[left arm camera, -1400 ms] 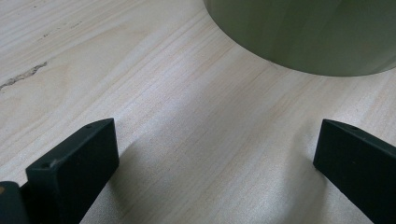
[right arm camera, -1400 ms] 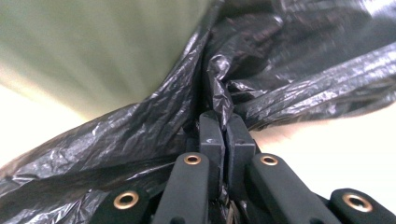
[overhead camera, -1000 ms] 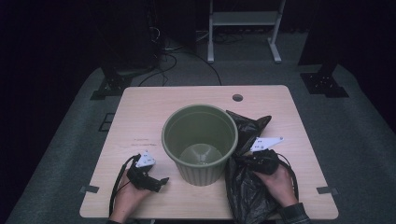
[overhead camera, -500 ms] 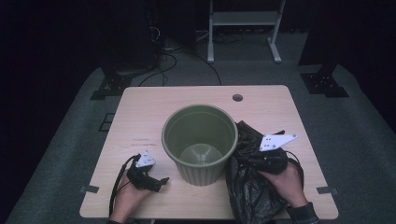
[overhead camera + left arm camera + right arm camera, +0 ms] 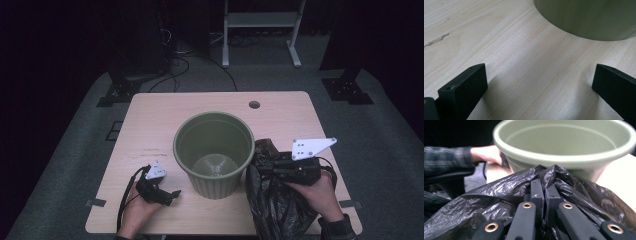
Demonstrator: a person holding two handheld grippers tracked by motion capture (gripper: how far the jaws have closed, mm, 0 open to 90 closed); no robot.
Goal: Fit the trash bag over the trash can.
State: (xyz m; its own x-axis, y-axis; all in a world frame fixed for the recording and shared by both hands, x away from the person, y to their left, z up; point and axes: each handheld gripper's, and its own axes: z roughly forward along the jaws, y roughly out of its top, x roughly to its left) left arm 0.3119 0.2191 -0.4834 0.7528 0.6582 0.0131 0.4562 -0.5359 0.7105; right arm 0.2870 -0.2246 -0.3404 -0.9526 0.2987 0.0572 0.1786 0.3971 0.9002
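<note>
The right gripper (image 5: 265,162) is pinching a black plastic bag (image 5: 277,210); in the right gripper view its fingers (image 5: 537,192) are pressing together on a gathered fold of the bag (image 5: 499,192), with crinkled film bunching up on both sides of them and spilling down beneath; the rest of the bag is hanging and pooling below the fingers onto the near right part of the table (image 5: 150,120). Just ahead of those fingertips the green bin (image 5: 214,150) is standing upright and open at the top; its rim (image 5: 564,155) is rising right behind the pinched fold, so the bin wall is blocking the way forward, and the bag is touching or nearly touching that wall.

The left gripper (image 5: 172,194) is resting low on the near left of the table, its fingers (image 5: 464,86) spreading wide with nothing between them but bare wood (image 5: 534,82); the bin's ribbed base (image 5: 589,20) is sitting just beyond the fingertips, a little toward the right finger, apart from both. A round hole (image 5: 254,105) is showing in the tabletop well beyond the bin; a white stand (image 5: 260,30) and dark cables (image 5: 185,55) are lying on the floor farther off.
</note>
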